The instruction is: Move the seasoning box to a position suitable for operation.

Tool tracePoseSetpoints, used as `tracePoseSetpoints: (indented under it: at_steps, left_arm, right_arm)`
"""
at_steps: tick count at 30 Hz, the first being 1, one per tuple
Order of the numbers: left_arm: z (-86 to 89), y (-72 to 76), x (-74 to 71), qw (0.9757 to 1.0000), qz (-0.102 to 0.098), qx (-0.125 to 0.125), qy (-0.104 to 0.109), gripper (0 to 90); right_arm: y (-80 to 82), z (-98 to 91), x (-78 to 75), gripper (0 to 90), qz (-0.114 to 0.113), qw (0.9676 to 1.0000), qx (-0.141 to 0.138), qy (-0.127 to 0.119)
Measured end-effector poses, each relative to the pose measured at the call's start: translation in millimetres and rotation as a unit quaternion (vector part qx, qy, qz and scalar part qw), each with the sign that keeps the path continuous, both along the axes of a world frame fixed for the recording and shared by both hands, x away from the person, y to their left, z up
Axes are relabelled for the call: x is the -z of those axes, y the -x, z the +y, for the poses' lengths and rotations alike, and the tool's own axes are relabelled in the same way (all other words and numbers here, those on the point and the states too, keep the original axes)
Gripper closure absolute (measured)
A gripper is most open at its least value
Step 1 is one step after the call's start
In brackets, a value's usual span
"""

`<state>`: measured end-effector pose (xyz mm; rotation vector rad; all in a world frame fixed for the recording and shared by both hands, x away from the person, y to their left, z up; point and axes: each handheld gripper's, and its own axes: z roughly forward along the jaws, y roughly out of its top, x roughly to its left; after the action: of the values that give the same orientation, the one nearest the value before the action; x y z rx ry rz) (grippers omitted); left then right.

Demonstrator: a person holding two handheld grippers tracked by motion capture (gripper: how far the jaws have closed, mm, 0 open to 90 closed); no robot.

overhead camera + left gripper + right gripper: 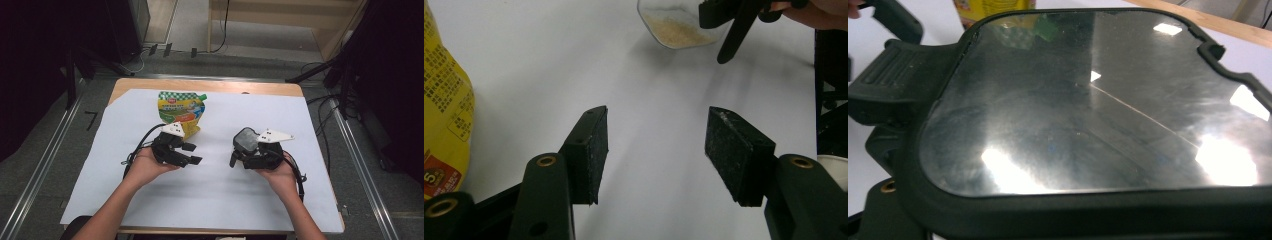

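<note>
- While over white sheet [215,190] on surface: left tongs [656,145] approx. half open, nothing btwn pads.
- Right tongs [239,155] clamped on lidded container [246,140]; yellow pouch [181,111] near left tongs.

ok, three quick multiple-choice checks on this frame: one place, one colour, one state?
1. Where is the pouch?
A. far part of the sheet, by the left gripper
B. on the floor
C. between the right gripper's jaws

2. Colour of the container lid?
A. red
B. dark grey
C. white

3. Left gripper state?
A. shut on the pouch
B. open, nothing between the jaws
C. shut on the lid

Answers:
1 A: the high view shows it on the sheet just beyond that gripper.
2 B: the right gripper view shows a dark, glossy top.
3 B: its own view shows bare sheet between spread pads.
</note>
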<state>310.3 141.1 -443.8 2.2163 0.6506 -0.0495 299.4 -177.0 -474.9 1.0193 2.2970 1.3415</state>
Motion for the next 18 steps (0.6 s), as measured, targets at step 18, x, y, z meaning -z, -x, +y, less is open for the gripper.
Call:
tracePoseSetpoints:
  at_steps: [18]
  left_arm:
    - [0.9, -1.2, 1.3, 1.0, -0.008, -0.001, -0.004, 44.2]
  right_arm:
    - [14.5, 52.8, 29.5, 15.7, 0.008, 0.9972, -0.072, 0.018]
